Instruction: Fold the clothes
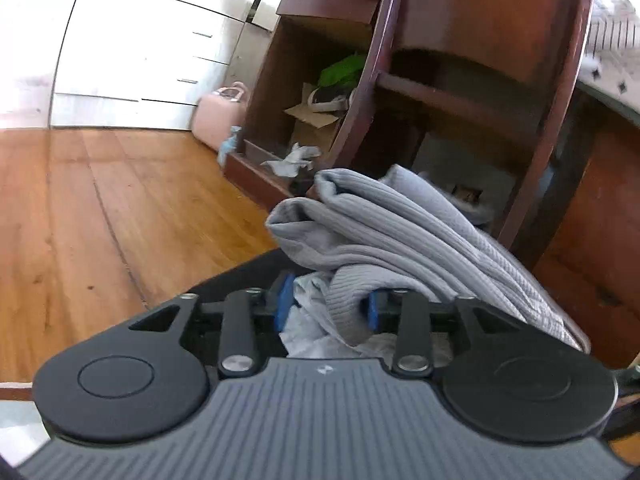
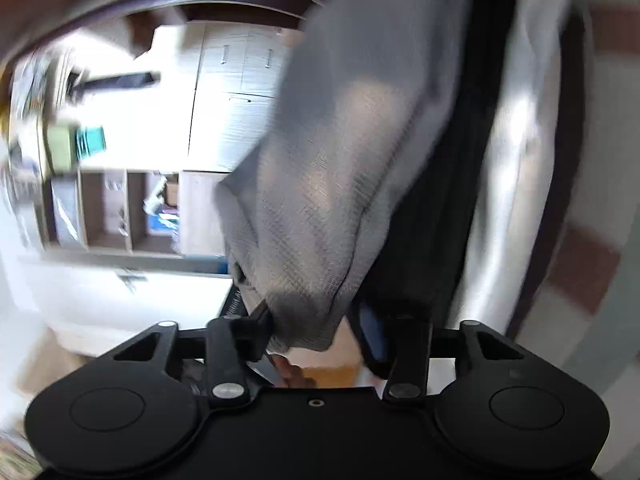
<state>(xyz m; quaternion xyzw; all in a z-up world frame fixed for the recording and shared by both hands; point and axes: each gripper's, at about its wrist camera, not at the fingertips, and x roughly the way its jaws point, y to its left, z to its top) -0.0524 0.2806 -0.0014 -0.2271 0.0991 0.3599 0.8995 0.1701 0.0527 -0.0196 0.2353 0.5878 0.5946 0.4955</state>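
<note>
My left gripper is clamped on a bunched fold of the grey ribbed garment, which drapes far and right toward the dark wooden shelf unit. My right gripper pinches the same garment's hanging cloth; that view is blurred.

Between the jaws of the left gripper bunches a grey garment of ribbed, matt knit cloth. The gripper's body is matt black plastic with blue pads and shiny metal pivot pins. Left of the jaws, the wooden floor looks smooth and faintly glossy.
</note>
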